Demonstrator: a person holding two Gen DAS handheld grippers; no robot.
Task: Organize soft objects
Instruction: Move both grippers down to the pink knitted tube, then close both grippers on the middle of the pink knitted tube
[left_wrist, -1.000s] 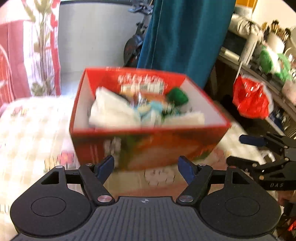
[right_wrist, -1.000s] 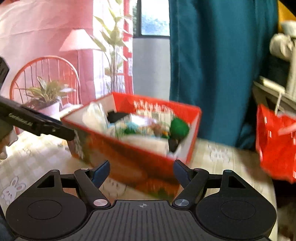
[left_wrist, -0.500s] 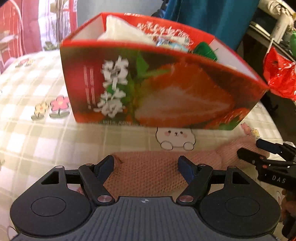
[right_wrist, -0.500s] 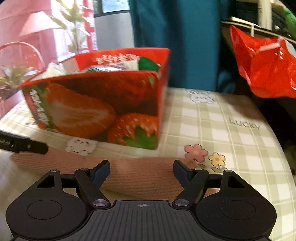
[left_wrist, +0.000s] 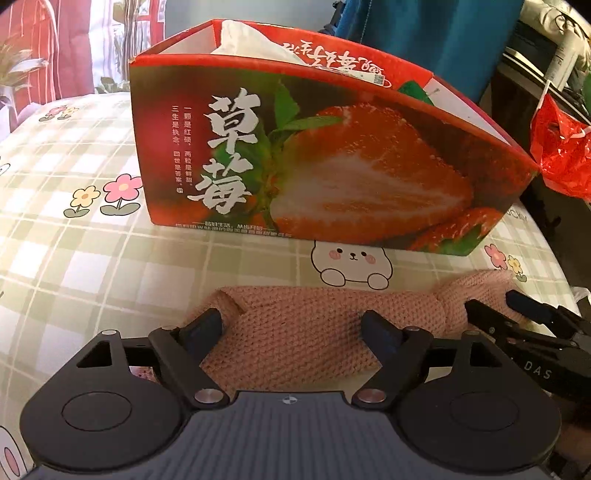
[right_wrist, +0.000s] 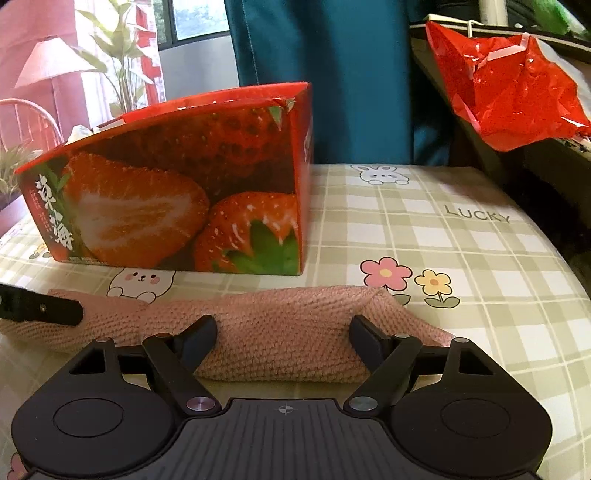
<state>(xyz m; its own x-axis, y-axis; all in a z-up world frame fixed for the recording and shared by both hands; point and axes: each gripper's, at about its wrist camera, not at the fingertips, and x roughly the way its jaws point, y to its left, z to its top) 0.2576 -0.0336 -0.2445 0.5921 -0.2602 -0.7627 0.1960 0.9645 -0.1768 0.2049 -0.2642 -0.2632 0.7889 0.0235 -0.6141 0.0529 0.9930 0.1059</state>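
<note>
The pink knitted cloth (left_wrist: 306, 325) lies folded along the worktop (left_wrist: 92, 266) just in front of the strawberry box (left_wrist: 332, 166). A second ago both views looked down into the box; now each claw sits low over the cloth. The left claw (left_wrist: 295, 325) and right claw (right_wrist: 284, 332) are opening, straddling the cloth, pads not pressing. A two-ended pickup looks next.
</note>
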